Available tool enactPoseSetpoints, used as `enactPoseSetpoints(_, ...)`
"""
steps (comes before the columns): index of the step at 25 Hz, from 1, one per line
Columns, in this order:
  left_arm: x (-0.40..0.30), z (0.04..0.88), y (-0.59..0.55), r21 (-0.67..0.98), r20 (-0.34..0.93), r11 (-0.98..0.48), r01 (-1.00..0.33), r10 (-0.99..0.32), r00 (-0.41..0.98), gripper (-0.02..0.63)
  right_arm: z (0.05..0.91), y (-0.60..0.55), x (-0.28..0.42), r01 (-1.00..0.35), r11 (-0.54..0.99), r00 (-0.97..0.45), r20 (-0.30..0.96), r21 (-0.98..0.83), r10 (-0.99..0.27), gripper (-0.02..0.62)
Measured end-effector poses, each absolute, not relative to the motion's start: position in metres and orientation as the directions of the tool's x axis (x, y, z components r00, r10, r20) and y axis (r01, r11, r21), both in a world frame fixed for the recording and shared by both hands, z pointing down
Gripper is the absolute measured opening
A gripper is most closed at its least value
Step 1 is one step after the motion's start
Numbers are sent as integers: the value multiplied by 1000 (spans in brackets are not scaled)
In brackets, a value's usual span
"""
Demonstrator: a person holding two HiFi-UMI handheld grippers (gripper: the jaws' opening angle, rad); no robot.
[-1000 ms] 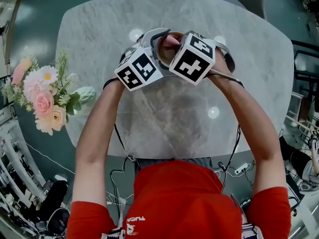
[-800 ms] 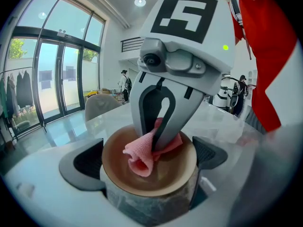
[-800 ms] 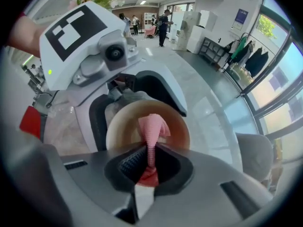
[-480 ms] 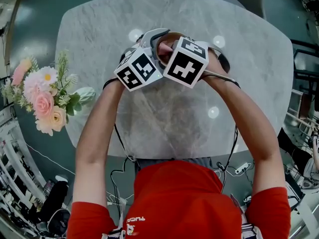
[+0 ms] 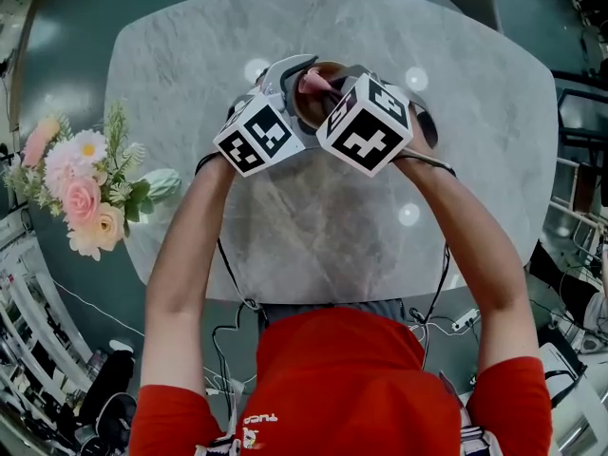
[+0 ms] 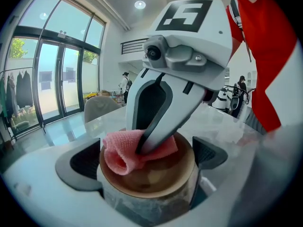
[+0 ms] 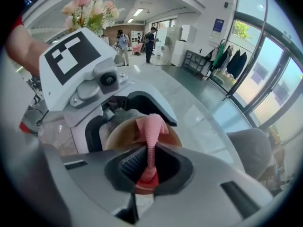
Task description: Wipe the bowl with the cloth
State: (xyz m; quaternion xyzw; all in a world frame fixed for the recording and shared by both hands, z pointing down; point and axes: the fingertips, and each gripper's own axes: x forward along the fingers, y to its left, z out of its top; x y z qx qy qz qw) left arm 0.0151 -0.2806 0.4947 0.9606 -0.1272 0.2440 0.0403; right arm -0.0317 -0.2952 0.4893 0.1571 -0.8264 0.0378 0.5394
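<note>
Bowl (image 6: 152, 181) ×1 in left gripper (image 6: 149, 167) | cloth (image 6: 122, 151) ×1 in right gripper (image 7: 149, 165)

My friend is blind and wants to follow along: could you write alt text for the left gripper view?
A brown bowl sits clamped between the two dark jaws of the left gripper, with a pale marble table behind. From above, the right gripper holds a folded pink cloth inside the bowl.

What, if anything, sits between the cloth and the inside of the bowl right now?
Nothing visible does. The right tool pinches the pink cloth, and the cloth lies against the brown inside of the bowl, which the left tool grips by its sides.
</note>
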Motion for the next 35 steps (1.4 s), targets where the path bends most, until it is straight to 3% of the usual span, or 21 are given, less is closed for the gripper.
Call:
enactPoseSetpoints(11,10,479,-280,-33,450,-956,-292,-276,850,586,452,-290,-20,-432,896,-498,801,102,-332,21)
enactPoseSetpoints(18,-7,408,-275,-107,299,-902,-418,-430,852,583,384,-275,0,-548,835,-668,578,45,-469,21)
enactPoseSetpoints(25,2,326,-242,-140,160,-852,-505,-523,837,568,306,-248,40,-606,792,-730,346,69,-589,21)
enactPoseSetpoints(32,22,278,-191,-130,75,-820,-558,-569,819,396,249,-193,79,-601,798,-791,109,51,-602,21)
enactPoseSetpoints(35,16,254,-174,-127,38,-785,-607,-615,787,282,232,-169,82,-596,803,-801,58,26,-596,21)
